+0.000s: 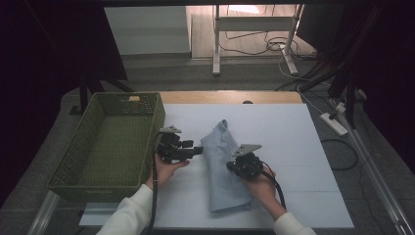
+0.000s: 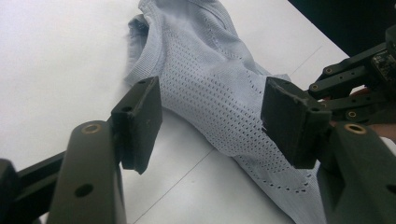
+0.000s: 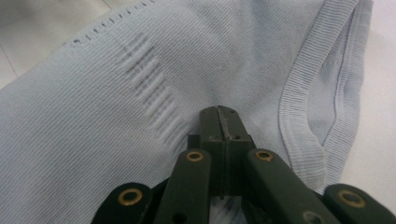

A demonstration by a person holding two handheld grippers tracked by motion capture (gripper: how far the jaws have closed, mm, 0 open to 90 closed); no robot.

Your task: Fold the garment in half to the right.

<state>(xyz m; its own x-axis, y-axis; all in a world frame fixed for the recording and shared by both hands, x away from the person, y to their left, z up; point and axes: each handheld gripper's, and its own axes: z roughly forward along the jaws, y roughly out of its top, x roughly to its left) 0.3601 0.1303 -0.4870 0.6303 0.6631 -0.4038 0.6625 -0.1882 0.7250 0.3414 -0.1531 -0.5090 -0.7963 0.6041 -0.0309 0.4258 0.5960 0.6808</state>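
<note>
A pale blue knitted garment (image 1: 222, 166) lies folded lengthwise in the middle of the white table (image 1: 293, 147). My left gripper (image 1: 198, 149) hovers just off the garment's left edge, jaws open. In the left gripper view the perforated knit (image 2: 210, 88) lies between and beyond its pads (image 2: 140, 121) without touching them. My right gripper (image 1: 233, 166) rests on the garment's right half, and its body shows farther off (image 2: 355, 79). In the right gripper view its jaws (image 3: 219, 114) are shut together, tips down on the ribbed cloth (image 3: 116, 116) beside a folded hem (image 3: 303, 116). Whether cloth is pinched I cannot tell.
A green woven basket (image 1: 73, 142) stands at the table's left side, nothing visible inside it. Beyond the far wooden edge (image 1: 230, 96) are desk legs and cables on the floor; a power strip (image 1: 334, 122) lies to the right.
</note>
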